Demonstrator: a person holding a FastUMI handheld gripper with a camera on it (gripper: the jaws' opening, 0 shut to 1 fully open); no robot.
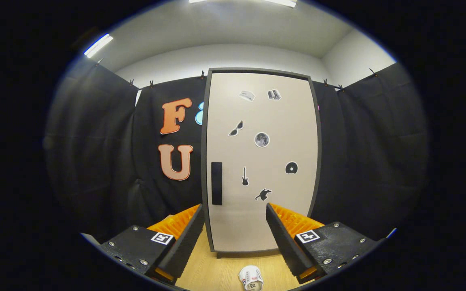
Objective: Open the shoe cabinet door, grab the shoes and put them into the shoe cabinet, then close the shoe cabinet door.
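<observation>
I am holding the tool (235, 230) open before the closed beige sticker-covered cabinet door (261, 161); approaching its black handle (216, 183) off-centre risks slipping, I judge.

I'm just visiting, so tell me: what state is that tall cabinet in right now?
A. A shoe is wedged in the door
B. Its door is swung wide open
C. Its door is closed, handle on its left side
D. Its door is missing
C: the shoe cabinet door sits flush in its dark frame, with the dark handle near its left edge. The gripper is open, fingers apart ahead of the door, and the shoe lies on the floor between them.
</observation>
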